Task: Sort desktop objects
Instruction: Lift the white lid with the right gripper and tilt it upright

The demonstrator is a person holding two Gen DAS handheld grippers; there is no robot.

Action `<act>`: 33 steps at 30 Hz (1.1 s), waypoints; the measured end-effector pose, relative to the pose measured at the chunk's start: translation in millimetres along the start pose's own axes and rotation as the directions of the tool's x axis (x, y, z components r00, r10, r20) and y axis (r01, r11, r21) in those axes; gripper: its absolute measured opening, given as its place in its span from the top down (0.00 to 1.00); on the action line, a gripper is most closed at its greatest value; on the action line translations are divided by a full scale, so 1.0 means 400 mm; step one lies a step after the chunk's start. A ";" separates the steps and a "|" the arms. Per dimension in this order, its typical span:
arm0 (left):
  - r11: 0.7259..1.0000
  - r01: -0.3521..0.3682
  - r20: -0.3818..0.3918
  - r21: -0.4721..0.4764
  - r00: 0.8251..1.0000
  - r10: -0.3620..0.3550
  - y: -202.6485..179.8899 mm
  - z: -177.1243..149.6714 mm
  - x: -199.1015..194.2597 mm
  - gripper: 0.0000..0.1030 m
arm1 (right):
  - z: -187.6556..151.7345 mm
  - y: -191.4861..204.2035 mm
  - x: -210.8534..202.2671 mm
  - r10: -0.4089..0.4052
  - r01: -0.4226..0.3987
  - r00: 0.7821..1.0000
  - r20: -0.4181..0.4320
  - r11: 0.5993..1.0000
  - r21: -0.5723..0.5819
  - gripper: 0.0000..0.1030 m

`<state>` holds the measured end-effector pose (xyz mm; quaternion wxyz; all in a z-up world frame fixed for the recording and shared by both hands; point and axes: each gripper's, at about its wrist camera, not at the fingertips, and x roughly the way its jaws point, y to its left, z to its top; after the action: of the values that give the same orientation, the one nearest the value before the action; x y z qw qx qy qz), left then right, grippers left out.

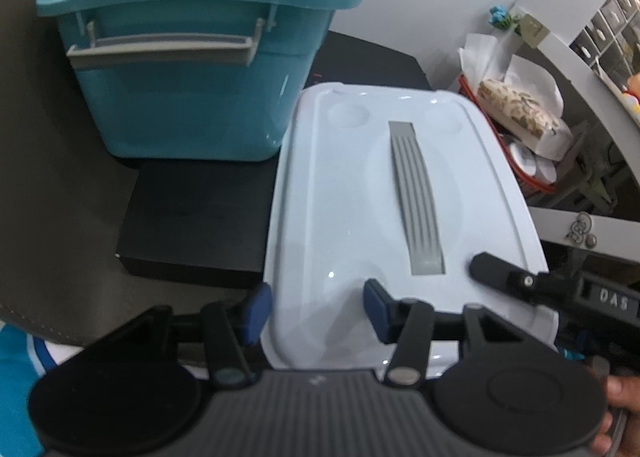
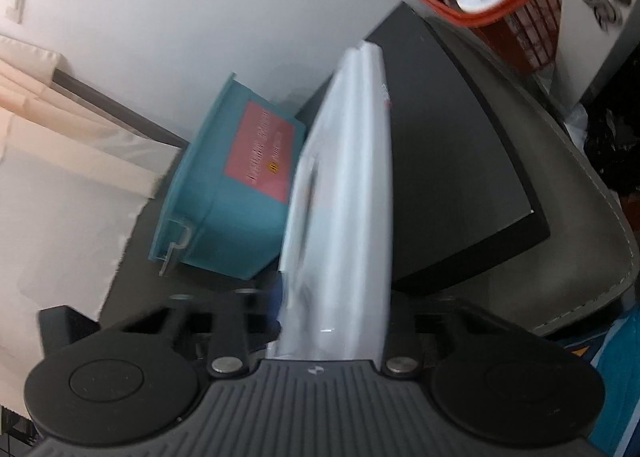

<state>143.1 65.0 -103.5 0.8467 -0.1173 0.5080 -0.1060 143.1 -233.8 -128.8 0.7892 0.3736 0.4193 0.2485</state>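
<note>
- White lid [image 1: 360, 185] fills the middle of the left wrist view, just beside the teal bin [image 1: 192, 69] at upper left.
- Left gripper [image 1: 316, 309] jaws sit open astride the lid's near edge.
- Right gripper [image 2: 332, 321] jaws are clamped on the lid's edge.

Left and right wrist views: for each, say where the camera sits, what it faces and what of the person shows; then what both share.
Left wrist: on the left gripper, angled down at the lid, tub behind; the right gripper and a hand show.
Right wrist: on the right gripper, tilted sideways, looking along the lid held edge-on between its jaws; no hand shows.
Shared: lid, tub, red basket.
</note>
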 end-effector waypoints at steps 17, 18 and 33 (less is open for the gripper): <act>0.999 -0.025 0.064 0.021 0.998 0.023 -0.001 -0.003 -0.147 0.48 | -0.027 0.080 -0.088 0.096 -0.094 0.995 0.035 0.994 -0.062 0.91; 1.000 -0.021 0.073 0.018 0.997 0.019 0.000 -0.003 -0.157 0.48 | -0.029 0.088 -0.101 0.100 -0.097 0.994 0.046 0.993 -0.071 0.91; 0.999 0.045 0.166 0.013 0.985 -0.047 0.005 -0.007 -0.272 0.48 | -0.029 0.175 -0.279 0.080 -0.059 0.973 0.218 0.993 -0.100 0.94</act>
<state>90.6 99.2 -14.6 0.8841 -0.1334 0.4321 -0.1176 69.4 -266.2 -24.0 0.8384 0.3763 0.3031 0.2521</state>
